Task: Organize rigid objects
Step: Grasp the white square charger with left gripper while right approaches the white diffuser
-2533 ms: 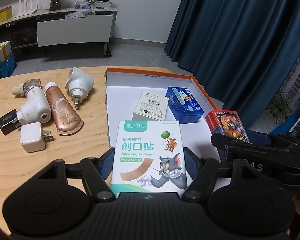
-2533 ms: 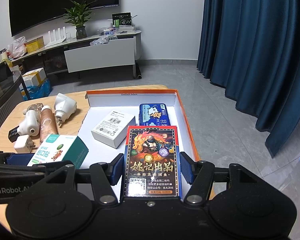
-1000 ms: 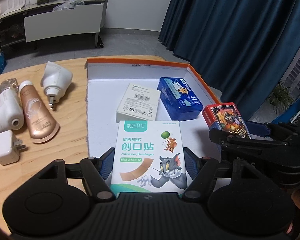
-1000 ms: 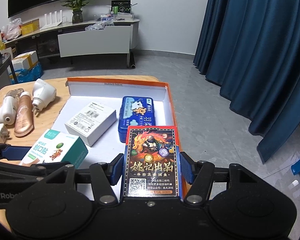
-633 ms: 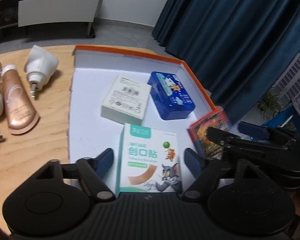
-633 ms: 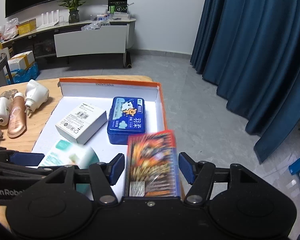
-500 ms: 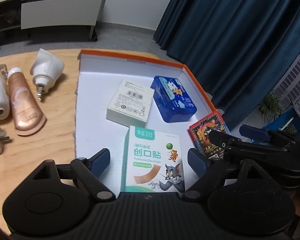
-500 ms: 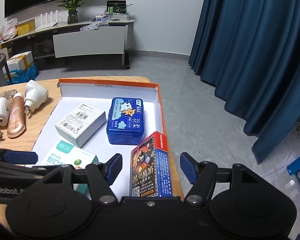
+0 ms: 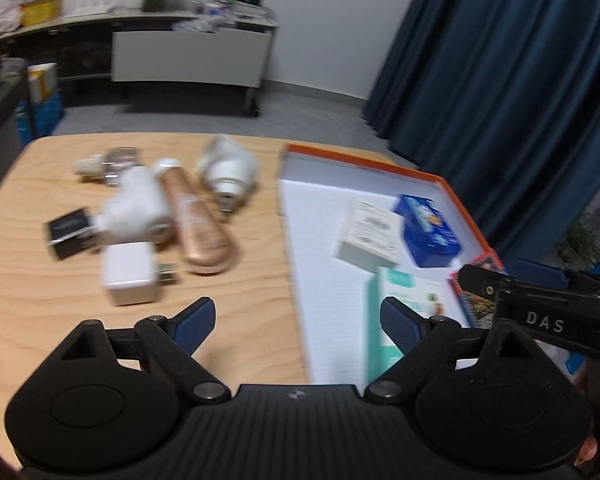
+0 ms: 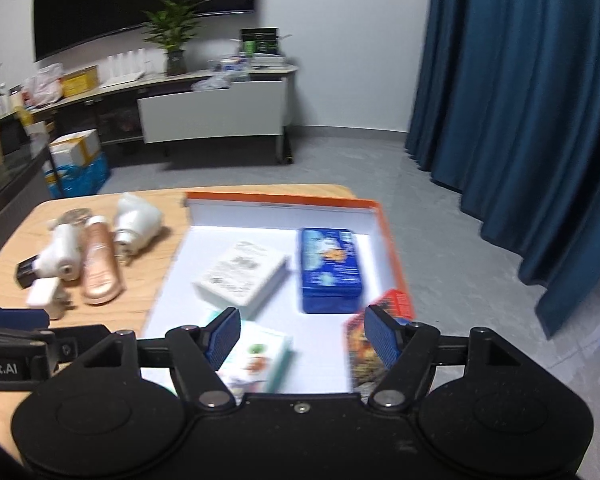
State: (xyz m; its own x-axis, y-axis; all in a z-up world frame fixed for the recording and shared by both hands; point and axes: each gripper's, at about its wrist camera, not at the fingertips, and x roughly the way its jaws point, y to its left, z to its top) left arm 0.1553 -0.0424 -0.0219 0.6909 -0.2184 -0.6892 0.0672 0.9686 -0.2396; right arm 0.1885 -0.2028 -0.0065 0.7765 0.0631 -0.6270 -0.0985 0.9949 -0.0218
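Left wrist view first, reading left to right: on the bare wood of our table [image 9: 40, 300] lies a loose cluster of seven things: a small bottle [image 9: 108, 162], a black adapter [image 9: 66, 232], a white plug-in unit [image 9: 134, 210], a white charger [image 9: 130, 274], a copper tube [image 9: 198, 226] and a second white plug-in unit [image 9: 228, 170]. Our left tool [image 9: 296, 318] hangs over the table edge where it meets the tray [image 9: 364, 162]; its jaws have just been opening, they stand wide, and nothing is between them. The orange-rimmed tray holds four boxes: one white box [image 9: 370, 234], one blue tin [image 9: 430, 228], one bandage box [image 9: 400, 300] just beside the left tool's right finger, and one red card box [image 9: 478, 300], half hidden behind our right tool's black arm.

Right wrist view, again left to right: the same cluster sits on the table, with the left tool's arm crossing the lower left corner. Our right tool [image 10: 302, 338] has also just been opening; its jaws are spread and empty. The bandage box lies below its left finger, the red card box partly behind its right finger against the tray's right wall. Both views are motion-blurred. Dark blue curtains [image 10: 520, 100] fill the right side.
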